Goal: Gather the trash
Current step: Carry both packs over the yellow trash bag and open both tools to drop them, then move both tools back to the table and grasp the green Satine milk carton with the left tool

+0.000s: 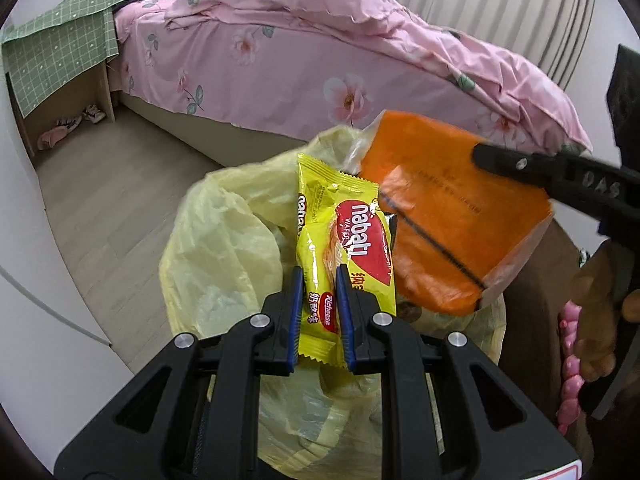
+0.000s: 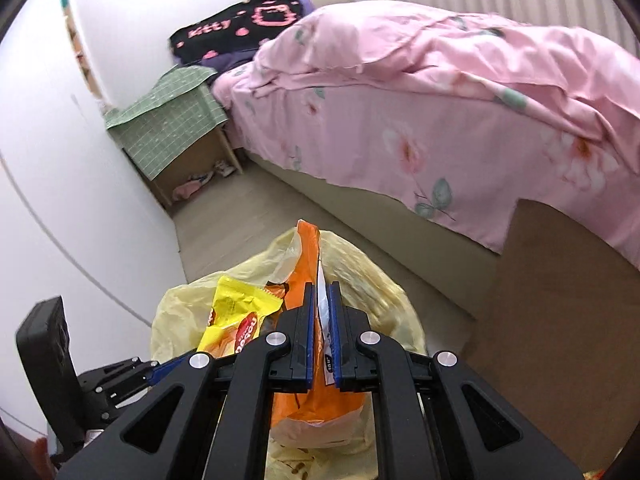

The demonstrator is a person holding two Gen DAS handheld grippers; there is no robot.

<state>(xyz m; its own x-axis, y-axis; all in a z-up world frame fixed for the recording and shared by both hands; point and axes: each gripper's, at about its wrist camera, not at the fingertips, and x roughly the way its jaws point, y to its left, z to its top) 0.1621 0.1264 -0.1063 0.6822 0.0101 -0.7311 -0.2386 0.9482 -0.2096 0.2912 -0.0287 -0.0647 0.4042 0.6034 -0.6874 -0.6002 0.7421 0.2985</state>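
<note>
My left gripper (image 1: 319,276) is shut on a yellow Nabati wafer wrapper (image 1: 344,232) and holds it over the open pale yellow trash bag (image 1: 224,248). My right gripper (image 2: 322,292) is shut on an orange plastic wrapper (image 2: 308,252), also above the bag (image 2: 180,316). In the left wrist view the orange wrapper (image 1: 444,208) hangs just right of the yellow one, with the right gripper's finger (image 1: 516,162) clamped on its upper edge. In the right wrist view the yellow wrapper (image 2: 236,316) sits to the left, with the left gripper (image 2: 120,376) below it.
A bed with a pink floral duvet (image 1: 304,52) runs along the far side. A bedside stand under a green checked cloth (image 1: 60,48) has slippers beneath it. A brown cardboard box (image 2: 560,320) stands right of the bag. A white wall (image 2: 60,200) is on the left.
</note>
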